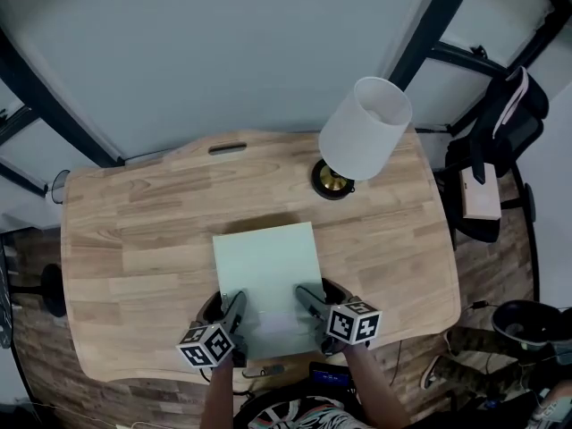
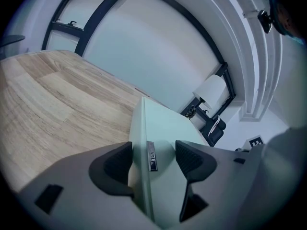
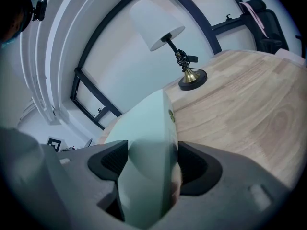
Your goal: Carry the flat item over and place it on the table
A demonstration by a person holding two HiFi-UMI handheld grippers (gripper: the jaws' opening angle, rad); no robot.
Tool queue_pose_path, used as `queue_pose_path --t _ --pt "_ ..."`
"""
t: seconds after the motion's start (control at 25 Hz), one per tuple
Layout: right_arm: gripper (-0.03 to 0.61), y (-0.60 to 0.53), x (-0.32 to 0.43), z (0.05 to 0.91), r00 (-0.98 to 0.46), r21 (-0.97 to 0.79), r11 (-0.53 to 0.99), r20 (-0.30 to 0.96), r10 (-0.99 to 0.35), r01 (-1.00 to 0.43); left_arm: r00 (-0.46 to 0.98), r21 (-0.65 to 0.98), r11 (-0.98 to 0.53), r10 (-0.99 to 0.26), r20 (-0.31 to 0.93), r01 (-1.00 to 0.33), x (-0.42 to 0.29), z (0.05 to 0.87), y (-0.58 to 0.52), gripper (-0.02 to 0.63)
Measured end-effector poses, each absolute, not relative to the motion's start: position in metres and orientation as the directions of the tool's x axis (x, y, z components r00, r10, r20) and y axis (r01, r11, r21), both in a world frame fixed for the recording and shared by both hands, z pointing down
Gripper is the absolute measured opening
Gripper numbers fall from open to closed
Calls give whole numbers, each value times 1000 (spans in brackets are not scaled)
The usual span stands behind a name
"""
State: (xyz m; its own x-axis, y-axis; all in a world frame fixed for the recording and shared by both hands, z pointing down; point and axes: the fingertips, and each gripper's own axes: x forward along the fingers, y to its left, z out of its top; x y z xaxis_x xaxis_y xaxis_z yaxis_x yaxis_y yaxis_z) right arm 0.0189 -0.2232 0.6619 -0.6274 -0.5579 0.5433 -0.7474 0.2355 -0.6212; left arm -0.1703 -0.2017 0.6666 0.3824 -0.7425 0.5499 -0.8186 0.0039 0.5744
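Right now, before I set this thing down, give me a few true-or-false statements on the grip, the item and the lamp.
1. The left gripper and the right gripper both clamp the flat item at its near edge. True.
2. The flat item is red. False: it is pale green.
3. The lamp stands beyond the item's far right corner. True.
4. The lamp lies tipped over on the table. False: it stands on its round base.
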Motion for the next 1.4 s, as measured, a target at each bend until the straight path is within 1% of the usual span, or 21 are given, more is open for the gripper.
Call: queue_pose_path --t 0.32,1.04,1.4 --pt "308 -226 19 679 -629 -635 204 566 -533 -745 384 565 14 -720 578 -825 -170 682 -207 282" --pt "308 -234 17 682 -635 -626 219 580 -511 -748 355 541 40 -714 604 -840 -173 685 -210 282" --pt "305 -237 20 649 -609 -546 300 567 -555 -782 318 509 14 -765 560 -861 -178 652 -210 282"
